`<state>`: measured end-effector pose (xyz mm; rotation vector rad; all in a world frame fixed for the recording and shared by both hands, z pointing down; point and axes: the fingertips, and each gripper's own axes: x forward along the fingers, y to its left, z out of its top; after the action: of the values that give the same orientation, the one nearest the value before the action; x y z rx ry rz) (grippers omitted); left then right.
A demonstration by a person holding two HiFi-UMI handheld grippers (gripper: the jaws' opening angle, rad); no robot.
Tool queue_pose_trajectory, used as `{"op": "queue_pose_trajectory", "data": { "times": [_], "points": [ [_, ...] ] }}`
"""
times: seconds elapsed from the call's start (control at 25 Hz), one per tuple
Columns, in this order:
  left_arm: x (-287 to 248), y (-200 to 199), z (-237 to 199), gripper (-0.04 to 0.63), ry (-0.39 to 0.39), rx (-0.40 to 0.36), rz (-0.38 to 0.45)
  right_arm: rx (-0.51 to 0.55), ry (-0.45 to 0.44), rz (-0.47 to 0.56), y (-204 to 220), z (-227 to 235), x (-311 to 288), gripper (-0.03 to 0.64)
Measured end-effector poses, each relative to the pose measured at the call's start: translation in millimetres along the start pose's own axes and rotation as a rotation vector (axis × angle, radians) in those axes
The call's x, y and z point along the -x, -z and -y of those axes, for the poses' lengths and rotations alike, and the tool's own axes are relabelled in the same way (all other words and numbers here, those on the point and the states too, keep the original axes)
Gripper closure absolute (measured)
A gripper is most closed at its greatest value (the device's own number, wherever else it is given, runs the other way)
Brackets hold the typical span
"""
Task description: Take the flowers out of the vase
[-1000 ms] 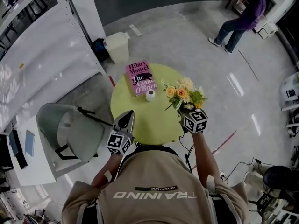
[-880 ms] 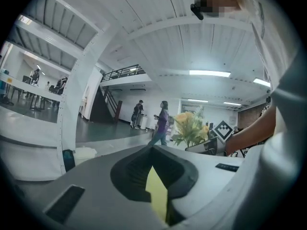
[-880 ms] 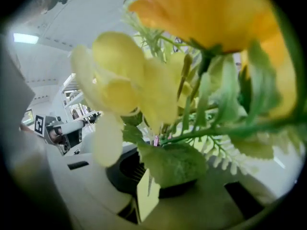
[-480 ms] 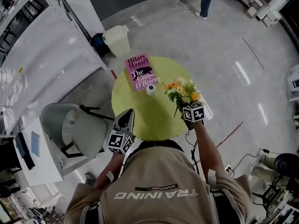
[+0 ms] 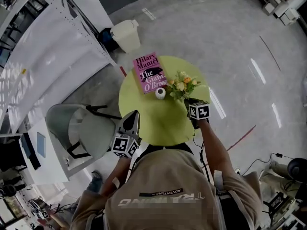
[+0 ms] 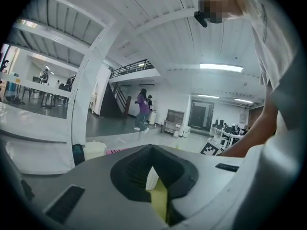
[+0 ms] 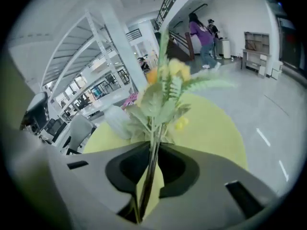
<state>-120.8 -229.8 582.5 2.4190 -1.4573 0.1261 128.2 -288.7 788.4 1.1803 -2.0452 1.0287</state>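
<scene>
- At the bottom edge of the head view, nearest of all, the person's tan shirt [image 5: 158, 186] fills the frame. Both forearms reach out over a round yellow-green counter [image 5: 158, 121].
- The left gripper [image 5: 133, 120] hangs at the counter's near-left rim, its marker cube toward the person. Its fingers stand a narrow way apart with nothing in them, and only the counter and the vase show through the gap.
- Further out on the right, the right gripper [image 5: 189, 101] points steeply down. Its fingers pinch the thin dark-green stems of a bunch of orange and cream flowers with green leaves [image 5: 182, 84], and they have just eased open a little around those stems.
- The flowers are out of the vase. Their blooms lean away from the right gripper, low over the counter.
- Just left of the blooms, a small white vase [image 5: 160, 93] stands upright on the counter.
- Just beyond the vase, a pink hardback book [image 5: 147, 72] lies flat at the counter's far-left rim.
- Left of the counter stands a grey shell chair [image 5: 72, 128].
- Farthest off, a cream plastic bin [image 5: 125, 34] sits on the glossy grey floor [image 5: 216, 32].
</scene>
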Motion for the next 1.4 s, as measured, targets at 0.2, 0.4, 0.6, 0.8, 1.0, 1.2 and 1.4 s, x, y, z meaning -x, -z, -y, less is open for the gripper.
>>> {"op": "queue_pose_trajectory", "data": {
  "times": [0.2,0.4,0.6,0.8,1.0,1.2,1.4],
  "points": [
    [-10,-2,-9,0.594,-0.014,0.007,0.003,-0.059,0.048,-0.023,2,14,-10,0.540],
    [-17,-1,-14,0.594,-0.012,0.011,-0.003,-0.047,0.129,0.020,-1,26,-4,0.515],
    [-22,-2,-11,0.594,0.010,0.008,0.003,-0.030,0.147,0.084,-9,15,13,0.422],
    [-18,-4,-5,0.594,0.032,0.000,0.010,0.010,0.111,0.148,-14,-8,29,0.595],
    [-6,-3,1,0.594,0.039,-0.005,0.012,0.034,0.024,0.203,-19,-37,47,0.614],
    [5,-3,8,0.594,0.045,-0.011,0.025,0.067,-0.072,0.268,-25,-70,69,0.614],
    [13,-8,14,0.594,0.055,-0.020,0.049,0.195,-0.006,0.372,-33,-105,94,0.615]
  ]
}}
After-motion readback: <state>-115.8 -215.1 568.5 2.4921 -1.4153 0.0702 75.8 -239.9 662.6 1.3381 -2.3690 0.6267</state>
